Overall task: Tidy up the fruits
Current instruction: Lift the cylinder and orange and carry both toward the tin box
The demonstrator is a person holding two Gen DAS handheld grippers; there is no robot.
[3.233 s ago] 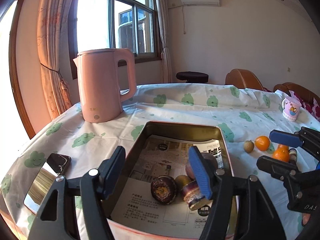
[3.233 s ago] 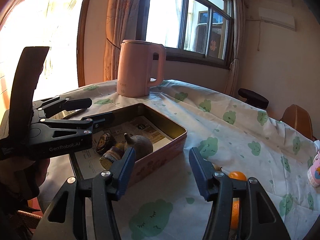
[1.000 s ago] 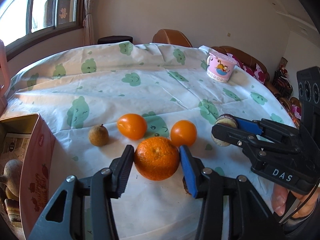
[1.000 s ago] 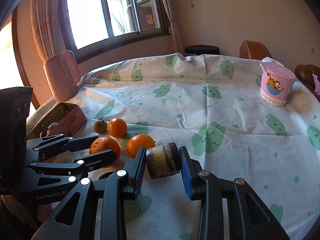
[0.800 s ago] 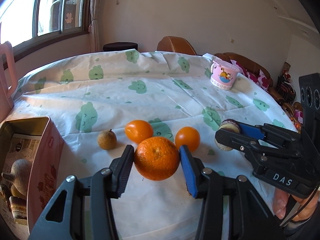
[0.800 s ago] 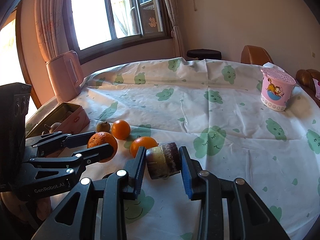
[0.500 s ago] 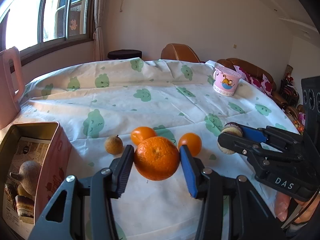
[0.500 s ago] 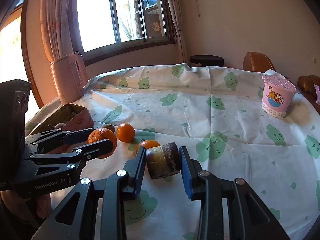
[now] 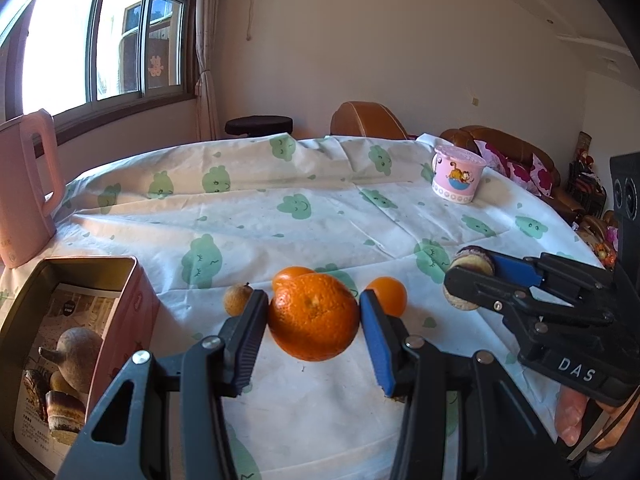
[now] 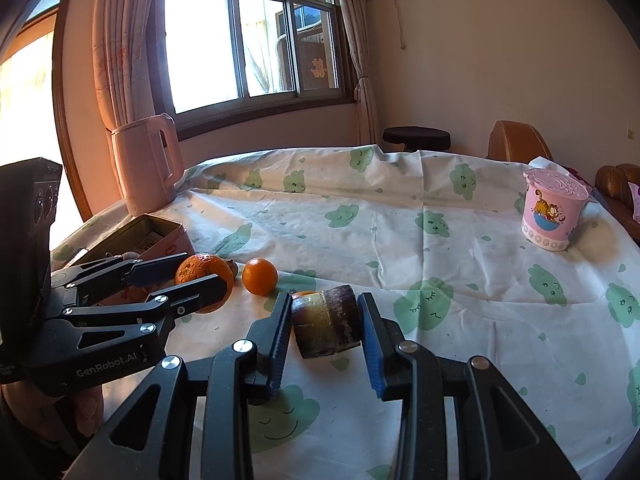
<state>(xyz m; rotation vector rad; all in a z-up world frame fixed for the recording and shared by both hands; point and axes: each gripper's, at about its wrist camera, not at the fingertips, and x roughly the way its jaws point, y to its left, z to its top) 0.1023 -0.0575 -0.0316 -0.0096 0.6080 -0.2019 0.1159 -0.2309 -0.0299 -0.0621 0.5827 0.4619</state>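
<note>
A large orange (image 9: 314, 320) hangs above the tablecloth with my left gripper (image 9: 313, 302) shut on it; the right wrist view shows the same orange (image 10: 202, 266) in that gripper (image 10: 200, 276). My right gripper (image 10: 325, 302) is shut on a short purple-skinned sugarcane piece (image 10: 326, 322), also lifted; in the left wrist view this piece (image 9: 470, 266) sits at the tips of the right gripper (image 9: 466, 286). Two small oranges (image 9: 386, 296) (image 9: 292, 273) and a small brown fruit (image 9: 235, 300) lie on the cloth. The open tin (image 9: 138, 300) at left holds several fruits.
A pink kettle (image 10: 146, 164) stands behind the tin (image 10: 170, 236) near the window. A pink lidded cup (image 10: 550, 210) stands at the far right of the round table. A hand (image 9: 570, 416) holds the right gripper. Chairs and a stool stand beyond the table.
Three seconds ago both grippers were open near the tin. Over the last second both have tilted upward, carrying the orange and the sugarcane piece, and the tin has come further into the left wrist view.
</note>
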